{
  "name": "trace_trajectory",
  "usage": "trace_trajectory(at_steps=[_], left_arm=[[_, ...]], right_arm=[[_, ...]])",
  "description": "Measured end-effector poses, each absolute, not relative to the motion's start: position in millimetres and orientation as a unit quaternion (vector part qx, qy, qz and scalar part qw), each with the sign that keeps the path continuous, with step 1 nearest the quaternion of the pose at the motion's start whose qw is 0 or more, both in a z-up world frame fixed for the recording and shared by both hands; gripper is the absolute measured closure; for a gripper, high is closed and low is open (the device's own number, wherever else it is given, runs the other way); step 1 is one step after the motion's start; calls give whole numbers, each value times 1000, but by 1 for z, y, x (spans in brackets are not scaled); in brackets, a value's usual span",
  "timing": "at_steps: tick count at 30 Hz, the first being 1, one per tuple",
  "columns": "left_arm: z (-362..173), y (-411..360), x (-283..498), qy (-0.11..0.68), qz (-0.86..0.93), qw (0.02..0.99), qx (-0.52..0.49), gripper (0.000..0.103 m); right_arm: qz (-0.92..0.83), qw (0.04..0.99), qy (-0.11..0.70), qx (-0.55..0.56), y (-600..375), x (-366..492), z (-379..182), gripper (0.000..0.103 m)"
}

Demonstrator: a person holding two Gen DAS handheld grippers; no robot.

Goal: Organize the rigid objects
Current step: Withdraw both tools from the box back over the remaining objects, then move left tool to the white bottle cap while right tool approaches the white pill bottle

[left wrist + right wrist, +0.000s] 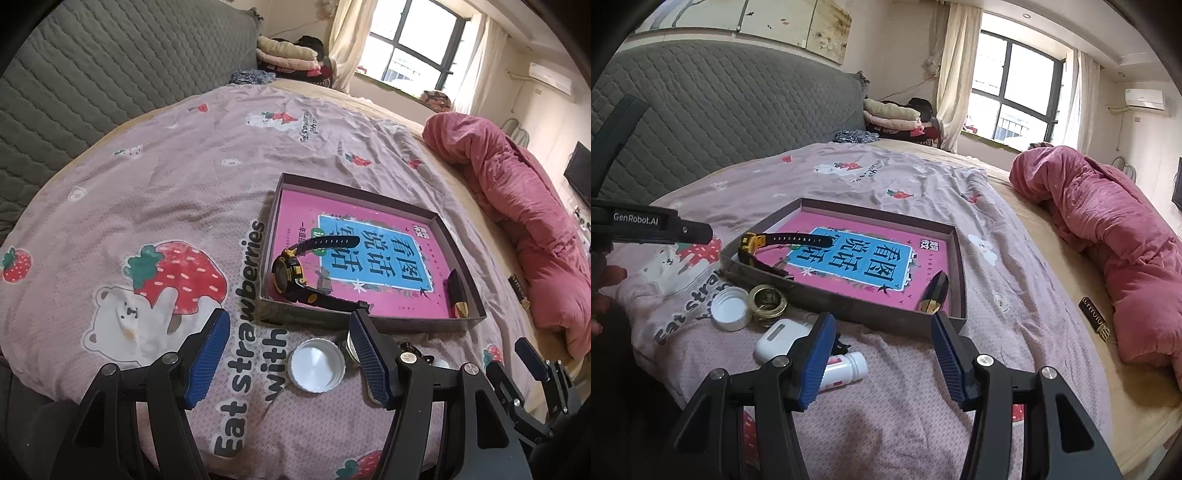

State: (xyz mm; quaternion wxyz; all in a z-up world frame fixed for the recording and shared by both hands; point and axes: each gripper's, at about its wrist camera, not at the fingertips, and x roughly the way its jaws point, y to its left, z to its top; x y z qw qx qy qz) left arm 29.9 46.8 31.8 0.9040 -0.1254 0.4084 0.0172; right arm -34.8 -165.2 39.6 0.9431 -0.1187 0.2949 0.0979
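Both grippers, left [288,354] and right [882,354], are held apart and empty, while watch [295,275] and lipstick [932,293] are boxed [960,258]; cap [730,308], ring [767,299], earbud case [777,338] and bottle [846,371] are left on the bedspread [905,406].

We are in a home bedroom: a bed [923,387] under a strawberry-print sheet, a grey quilted headboard [720,122], a rumpled pink duvet [1108,229], folded clothes [894,114] stacked by a curtained window [1015,88], and an air conditioner [1145,99] high on the wall.
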Motion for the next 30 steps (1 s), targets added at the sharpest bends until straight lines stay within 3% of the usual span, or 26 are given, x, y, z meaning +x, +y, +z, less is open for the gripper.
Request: trace_trajectory(at_steps=[30], left_arm=[[15,34,7,451,-19,888,-86,33]], right_arm=[[140,921,347,-108,-154,-50,31,50]])
